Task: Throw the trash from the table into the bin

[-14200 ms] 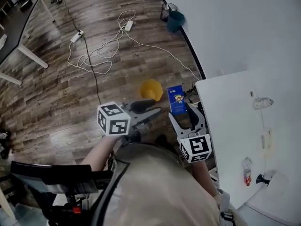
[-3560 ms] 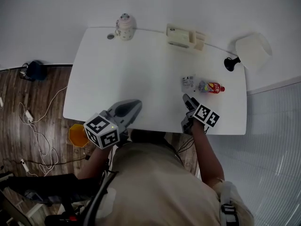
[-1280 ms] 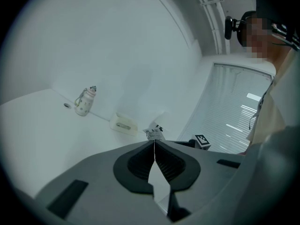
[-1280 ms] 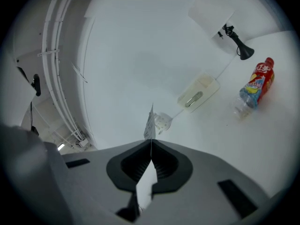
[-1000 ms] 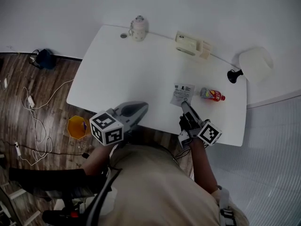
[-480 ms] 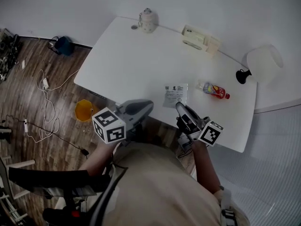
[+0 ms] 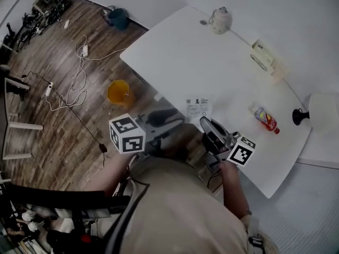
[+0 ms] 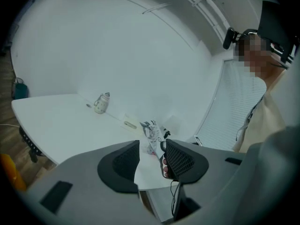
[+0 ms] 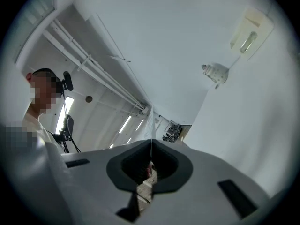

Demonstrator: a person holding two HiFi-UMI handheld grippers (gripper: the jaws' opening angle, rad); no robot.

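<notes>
Straight ahead of the right claw (image 7: 204, 121), paper slip (image 7: 199, 108), lengthwise.

Grey left tongs (image 8: 151, 152), black mesh pads (image 8: 180, 159); checkered marker cube (image 7: 127, 135); beige shirt (image 7: 180, 216).

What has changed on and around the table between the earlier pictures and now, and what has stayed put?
The right gripper has taken hold of the paper slip that lay beside the bottle, lifted it and drawn it toward the near edge of the table. The left gripper has just been opening its jaws, with nothing between them. The bottle, mug, lamp and orange bin stayed put.
</notes>
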